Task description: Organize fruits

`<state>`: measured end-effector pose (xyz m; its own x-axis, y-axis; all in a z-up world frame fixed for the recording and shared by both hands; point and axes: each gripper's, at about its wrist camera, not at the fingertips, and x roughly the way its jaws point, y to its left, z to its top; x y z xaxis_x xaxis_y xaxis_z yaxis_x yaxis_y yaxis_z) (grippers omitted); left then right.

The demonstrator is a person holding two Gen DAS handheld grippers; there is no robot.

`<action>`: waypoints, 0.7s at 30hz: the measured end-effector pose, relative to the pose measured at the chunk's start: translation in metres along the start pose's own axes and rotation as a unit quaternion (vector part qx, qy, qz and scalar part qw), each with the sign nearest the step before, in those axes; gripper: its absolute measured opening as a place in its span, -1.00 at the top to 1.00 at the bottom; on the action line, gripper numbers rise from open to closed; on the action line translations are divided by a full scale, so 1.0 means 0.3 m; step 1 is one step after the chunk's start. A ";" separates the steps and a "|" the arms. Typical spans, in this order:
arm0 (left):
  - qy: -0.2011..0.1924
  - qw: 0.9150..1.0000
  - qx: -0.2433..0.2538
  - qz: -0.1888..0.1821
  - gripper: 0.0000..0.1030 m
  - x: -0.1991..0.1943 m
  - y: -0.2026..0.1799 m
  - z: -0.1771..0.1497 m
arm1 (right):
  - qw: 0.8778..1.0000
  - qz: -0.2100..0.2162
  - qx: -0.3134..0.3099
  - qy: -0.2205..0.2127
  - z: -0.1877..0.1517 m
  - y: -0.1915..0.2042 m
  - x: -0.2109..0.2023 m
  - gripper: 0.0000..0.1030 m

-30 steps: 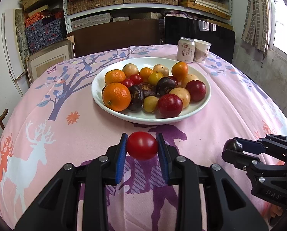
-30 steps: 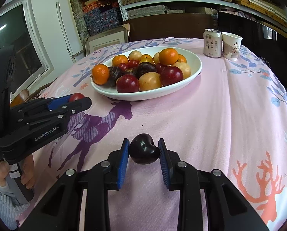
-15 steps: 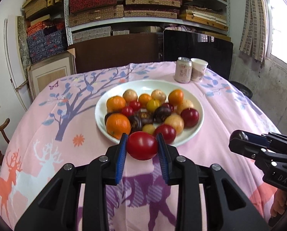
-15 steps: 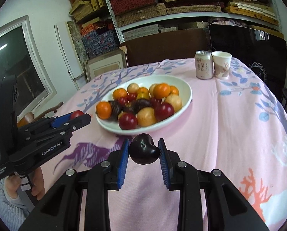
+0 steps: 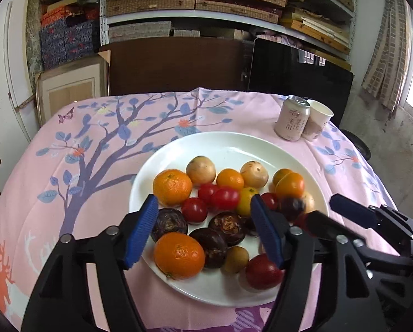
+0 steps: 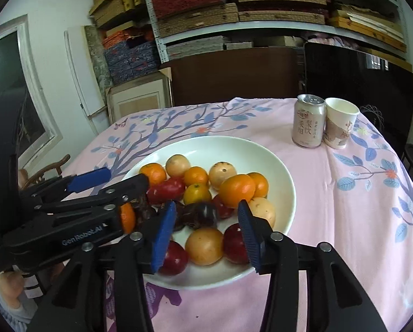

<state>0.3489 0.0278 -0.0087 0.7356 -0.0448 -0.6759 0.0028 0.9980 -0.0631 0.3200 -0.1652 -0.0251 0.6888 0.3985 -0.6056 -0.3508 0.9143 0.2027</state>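
A white plate (image 5: 234,146) holds several oranges, red tomatoes, dark purple fruits and pale yellow fruits. My left gripper (image 5: 203,229) is open and empty above the plate's near half; a red tomato (image 5: 194,209) and dark fruits (image 5: 227,224) lie between its blue pads. My right gripper (image 6: 205,232) is open and empty over the plate (image 6: 261,149); a dark purple fruit (image 6: 202,215) lies between its pads. Each gripper shows in the other's view, the right one (image 5: 347,215) at right, the left one (image 6: 104,182) at left.
A pink drink can (image 6: 308,124) and a paper cup (image 6: 339,123) stand at the table's far right. The table has a pink printed cloth (image 5: 101,149). Shelves with boxes, a brown board and a dark screen stand behind the table.
Both grippers moved forward over the plate and opened. The left let go of the red tomato and the right let go of the dark fruit; both fruits now lie among those on the plate.
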 end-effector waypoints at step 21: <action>-0.020 1.000 -0.005 -0.011 -0.91 -0.360 0.034 -0.422 | 0.998 -0.047 -0.006 -0.051 -0.346 0.053 -0.300 -0.93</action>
<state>0.1836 0.0372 -0.0291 0.7620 -0.0642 -0.6444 0.0126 0.9964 -0.0843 0.1867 -0.1940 -0.0471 0.7800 0.3169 -0.5396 -0.2891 0.9472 0.1383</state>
